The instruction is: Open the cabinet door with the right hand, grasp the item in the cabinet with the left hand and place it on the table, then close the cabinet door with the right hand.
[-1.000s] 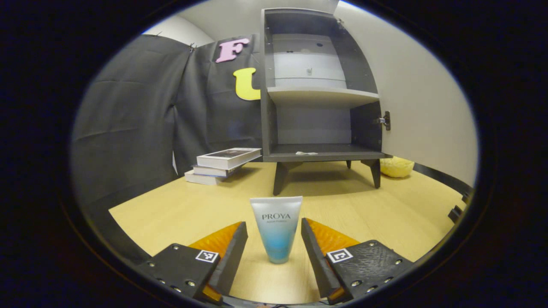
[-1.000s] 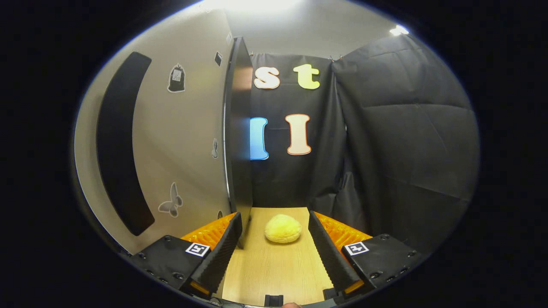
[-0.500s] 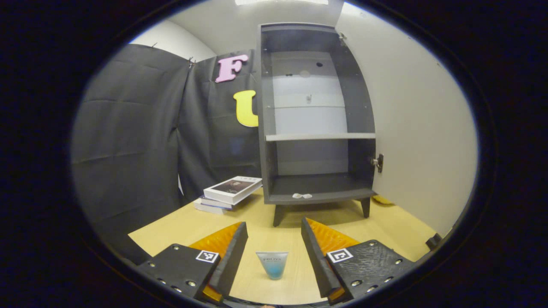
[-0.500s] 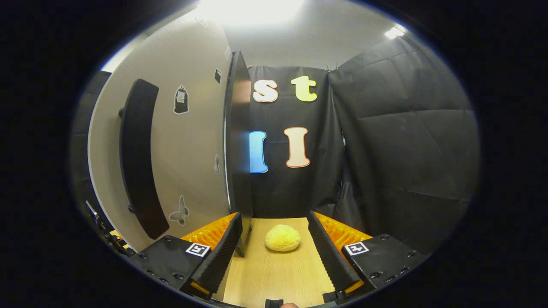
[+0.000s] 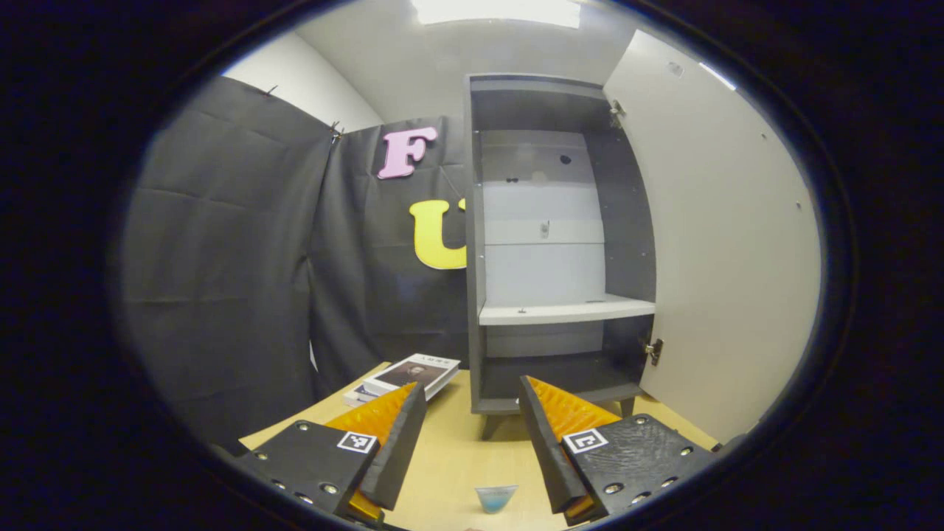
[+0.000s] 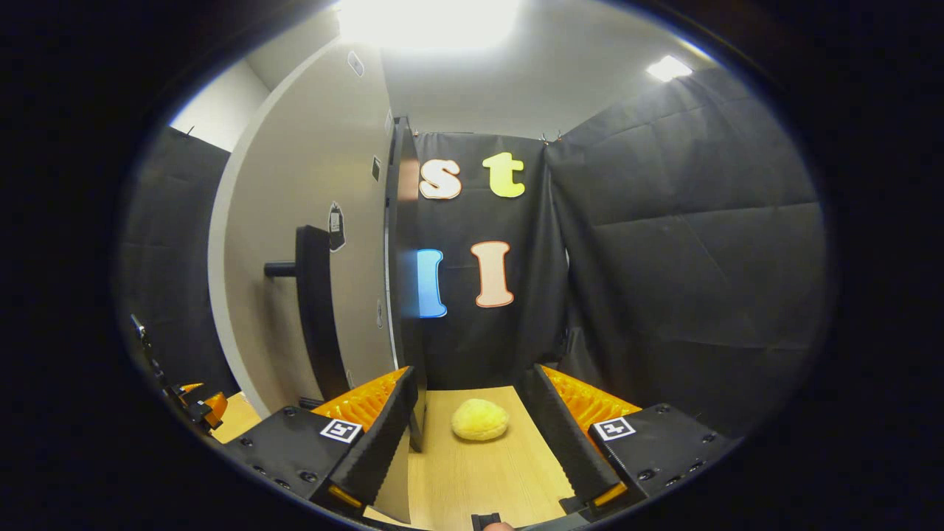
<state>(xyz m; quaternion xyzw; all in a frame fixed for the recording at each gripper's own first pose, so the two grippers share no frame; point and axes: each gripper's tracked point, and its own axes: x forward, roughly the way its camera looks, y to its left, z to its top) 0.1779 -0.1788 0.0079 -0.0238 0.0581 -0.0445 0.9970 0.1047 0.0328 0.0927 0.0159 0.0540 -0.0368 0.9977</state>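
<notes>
A white-and-blue tube [image 5: 495, 498] stands on the wooden table [image 5: 450, 457], low between my left gripper's fingers and untouched by them. My left gripper [image 5: 472, 402] is open, raised above the table and facing the grey cabinet [image 5: 549, 243]. The cabinet's shelves are bare and its pale door [image 5: 726, 243] swings open to the right. In the right gripper view the same door [image 6: 310, 243] shows its outer face with a long black handle [image 6: 317, 313] to the left. My right gripper [image 6: 476, 391] is open beside the door's edge, holding nothing.
A stack of books [image 5: 413, 372] lies on the table left of the cabinet. A yellow sponge-like lump [image 6: 479, 419] rests on the table ahead of my right gripper. The left gripper [image 6: 195, 398] peeks past the door at far left. Black cloth walls close the booth.
My left gripper has risen and drawn back from the tube, which has sunk to the view's bottom. My right gripper has shifted so the door handle now appears side-on.
</notes>
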